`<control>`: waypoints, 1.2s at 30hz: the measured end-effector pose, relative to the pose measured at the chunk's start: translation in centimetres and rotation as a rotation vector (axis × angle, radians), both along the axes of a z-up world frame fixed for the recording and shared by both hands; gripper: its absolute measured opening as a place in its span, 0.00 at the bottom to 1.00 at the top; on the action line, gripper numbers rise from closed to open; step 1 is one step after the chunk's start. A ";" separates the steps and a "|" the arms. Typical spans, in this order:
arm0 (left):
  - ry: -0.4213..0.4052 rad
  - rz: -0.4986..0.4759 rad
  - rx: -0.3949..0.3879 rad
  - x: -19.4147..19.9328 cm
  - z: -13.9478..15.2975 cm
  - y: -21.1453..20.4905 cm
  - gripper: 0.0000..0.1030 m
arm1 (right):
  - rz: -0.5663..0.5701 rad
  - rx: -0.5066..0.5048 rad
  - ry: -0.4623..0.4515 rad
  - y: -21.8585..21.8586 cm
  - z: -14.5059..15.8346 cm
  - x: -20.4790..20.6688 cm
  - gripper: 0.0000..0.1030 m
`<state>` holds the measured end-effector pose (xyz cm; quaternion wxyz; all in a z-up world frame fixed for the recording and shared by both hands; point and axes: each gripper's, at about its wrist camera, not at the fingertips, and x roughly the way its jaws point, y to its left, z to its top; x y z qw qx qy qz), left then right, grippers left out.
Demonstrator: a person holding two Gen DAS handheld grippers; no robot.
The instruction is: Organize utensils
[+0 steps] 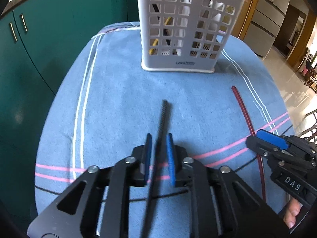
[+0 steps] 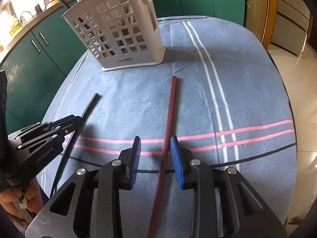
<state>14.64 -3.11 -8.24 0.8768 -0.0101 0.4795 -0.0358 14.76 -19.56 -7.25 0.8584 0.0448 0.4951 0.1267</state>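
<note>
Daylight fills both views and the colours are clear. The strongest light comes from the shiny floor at the right, which shows white glare. A window area is overexposed. The black stick is blurred. Soft shadows lie on the blue cloth. The edges bend strongly, with dark corners.

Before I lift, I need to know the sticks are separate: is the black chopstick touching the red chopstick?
Apart. The right wrist view shows the black chopstick and the red chopstick lying on the blue cloth with a wide strip of bare fabric between them.
</note>
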 end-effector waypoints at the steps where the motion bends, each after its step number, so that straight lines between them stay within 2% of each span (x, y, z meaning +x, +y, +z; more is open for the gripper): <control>1: -0.001 0.003 0.003 0.3 0.1 0.2 0.22 | -0.004 -0.007 -0.003 -0.1 0.1 0.1 0.30; 8: 0.017 -0.010 0.029 2.7 0.3 0.6 0.33 | -0.030 -0.098 -0.006 -0.2 0.7 2.8 0.31; 18: 0.028 -0.071 0.099 4.9 -0.2 -0.9 0.37 | -0.029 -0.211 0.020 1.7 -0.8 7.5 0.31; 22: 0.031 -0.083 0.122 5.2 -0.7 -1.4 0.37 | -0.025 -0.213 0.009 1.6 -0.9 7.9 0.31; 26: 0.023 -0.077 0.130 5.3 -0.8 -1.4 0.42 | -0.027 -0.219 0.001 1.3 -1.1 8.4 0.37; 30: 0.018 -0.080 0.139 5.2 -0.9 -1.5 0.45 | -0.030 -0.211 -0.002 1.0 -1.2 9.1 0.38; 32: 0.016 -0.084 0.137 5.2 -1.0 -1.5 0.40 | -0.030 -0.211 -0.005 0.8 -1.3 9.6 0.38; 36: 0.015 -0.076 0.134 5.0 -0.9 -1.1 0.18 | -0.035 -0.205 -0.010 0.9 -1.3 9.7 0.38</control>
